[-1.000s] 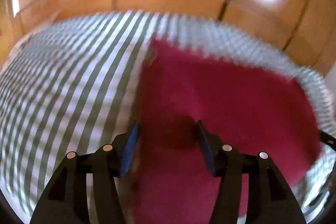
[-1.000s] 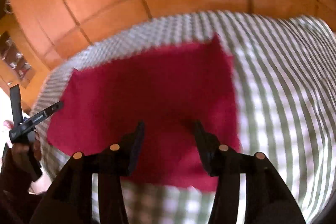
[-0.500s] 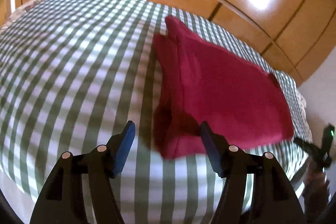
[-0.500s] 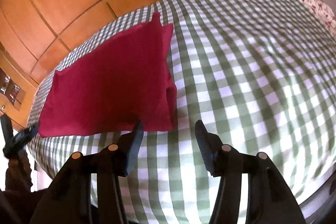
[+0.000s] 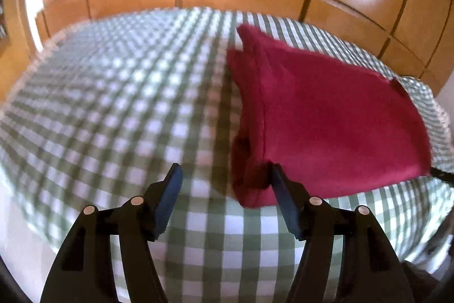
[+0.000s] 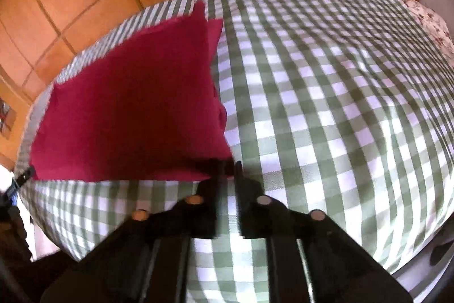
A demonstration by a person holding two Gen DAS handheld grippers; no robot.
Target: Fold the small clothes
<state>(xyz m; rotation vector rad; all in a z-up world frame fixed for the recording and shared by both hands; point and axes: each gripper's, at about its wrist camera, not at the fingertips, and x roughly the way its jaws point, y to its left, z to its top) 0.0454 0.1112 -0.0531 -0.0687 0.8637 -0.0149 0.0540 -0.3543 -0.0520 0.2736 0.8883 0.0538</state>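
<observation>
The folded red cloth (image 6: pixel 130 107) lies on the checked bed (image 6: pixel 326 110), the right gripper (image 6: pixel 227 169) jaws just closing at its near corner, seemingly to pinch it for another fold, while the left gripper (image 5: pixel 224 183) jaws stand wide, holding nothing.

Each hand-held gripper (image 5: pixel 224 183) (image 6: pixel 227 169) has black angular fingers with round silver screws; the left's pads (image 5: pixel 167 203) are blue.
</observation>
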